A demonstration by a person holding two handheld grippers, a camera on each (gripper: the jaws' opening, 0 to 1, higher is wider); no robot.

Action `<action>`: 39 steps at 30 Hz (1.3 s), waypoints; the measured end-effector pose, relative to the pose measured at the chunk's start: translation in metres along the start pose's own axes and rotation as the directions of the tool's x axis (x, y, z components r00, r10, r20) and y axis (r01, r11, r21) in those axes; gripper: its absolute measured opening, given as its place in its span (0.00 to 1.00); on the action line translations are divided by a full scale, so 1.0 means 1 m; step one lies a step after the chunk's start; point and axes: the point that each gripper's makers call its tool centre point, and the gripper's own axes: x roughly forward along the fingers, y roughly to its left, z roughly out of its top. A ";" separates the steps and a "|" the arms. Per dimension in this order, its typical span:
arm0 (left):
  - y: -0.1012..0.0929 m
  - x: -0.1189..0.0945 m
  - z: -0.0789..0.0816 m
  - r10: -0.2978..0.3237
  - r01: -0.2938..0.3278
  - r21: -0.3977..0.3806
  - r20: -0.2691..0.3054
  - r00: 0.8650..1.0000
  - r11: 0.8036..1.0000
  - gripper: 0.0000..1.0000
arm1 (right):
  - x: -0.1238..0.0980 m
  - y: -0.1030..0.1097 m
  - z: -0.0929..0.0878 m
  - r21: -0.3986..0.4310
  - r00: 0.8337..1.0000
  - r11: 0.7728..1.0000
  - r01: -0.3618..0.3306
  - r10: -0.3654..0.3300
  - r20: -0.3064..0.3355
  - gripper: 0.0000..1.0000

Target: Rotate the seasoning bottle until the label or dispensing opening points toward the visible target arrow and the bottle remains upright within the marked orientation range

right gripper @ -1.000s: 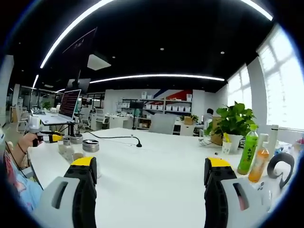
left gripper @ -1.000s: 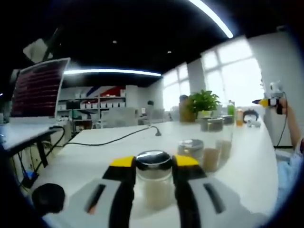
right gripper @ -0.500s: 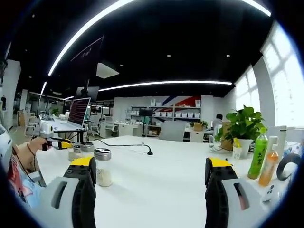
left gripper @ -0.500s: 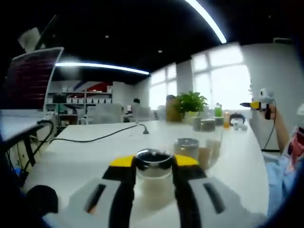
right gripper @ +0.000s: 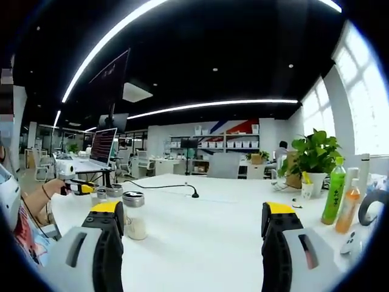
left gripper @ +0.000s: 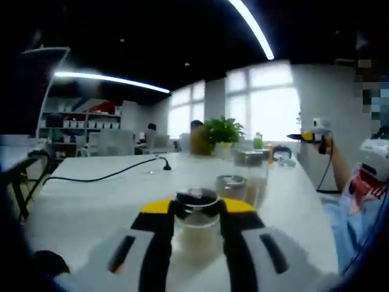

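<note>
1. Left hand-held gripper (left gripper: 196, 210) has its yellow-tipped jaws closed against both sides of a seasoning bottle (left gripper: 196, 225), a clear glass jar with a silver lid and pale powder inside, standing upright on the white tabletop (left gripper: 91, 201).
2. Just behind that bottle sit two more jars (left gripper: 240, 185), one with a silver lid, close together.
3. A black cable (left gripper: 103, 176) runs across the tabletop to the left, and a potted plant (left gripper: 222, 131) stands at the far end by the windows.
4. Right hand-held gripper (right gripper: 193, 222) hangs above the tabletop with its jaws spread wide, nothing between them.
5. From the right gripper view, the seasoning bottle (right gripper: 134, 216) stands at the left, with the other gripper beside it in a person's hand (right gripper: 51, 191).
6. A green drink bottle (right gripper: 333, 194) and an orange one (right gripper: 348, 210) stand at the right.
</note>
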 end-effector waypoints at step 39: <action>0.000 -0.013 0.004 -0.083 0.085 0.062 -0.035 0.996 0.994 0.50 | -0.008 -0.016 0.011 -0.026 0.997 0.997 0.078 -0.077 0.033 0.99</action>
